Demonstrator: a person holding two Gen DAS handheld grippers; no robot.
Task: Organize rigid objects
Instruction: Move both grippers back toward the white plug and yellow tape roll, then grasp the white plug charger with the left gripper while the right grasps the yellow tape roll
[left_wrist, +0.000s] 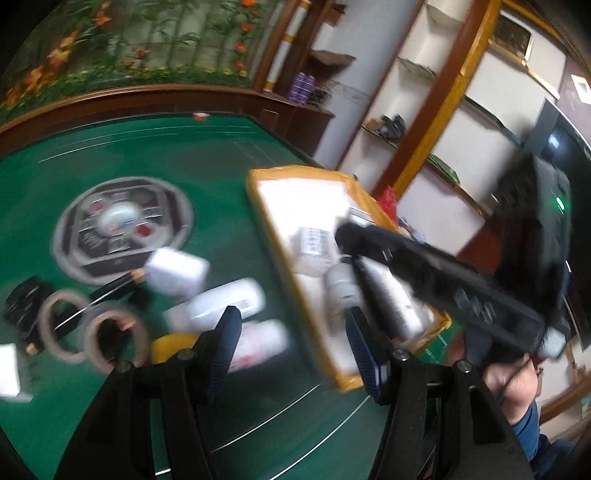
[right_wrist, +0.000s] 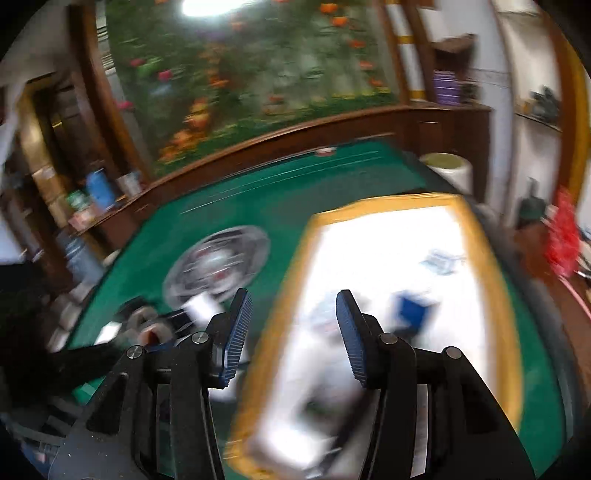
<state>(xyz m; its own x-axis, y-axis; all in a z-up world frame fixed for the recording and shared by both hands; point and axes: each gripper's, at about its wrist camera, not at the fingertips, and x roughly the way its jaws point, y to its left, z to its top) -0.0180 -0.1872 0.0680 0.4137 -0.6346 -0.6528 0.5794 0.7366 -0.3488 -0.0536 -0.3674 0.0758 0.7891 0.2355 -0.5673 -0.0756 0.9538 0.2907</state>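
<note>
Left wrist view is showing the left tool (left_wrist: 291, 332) standing open and empty above the green worktop (left_wrist: 184, 155), with tape rolls (left_wrist: 92, 332) to its left. Right tool (right_wrist: 291, 325) is also standing open and empty, and the yellow-rimmed tray (right_wrist: 491, 280) of white objects is lying just ahead.

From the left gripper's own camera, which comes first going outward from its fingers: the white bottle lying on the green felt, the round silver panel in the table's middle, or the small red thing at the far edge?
1. White bottle, lying just beyond the left gripper, by its left finger.
2. Round silver panel, farther out to the left, mid-table.
3. Small red thing, at the table's far edge near the wooden rail.
</note>
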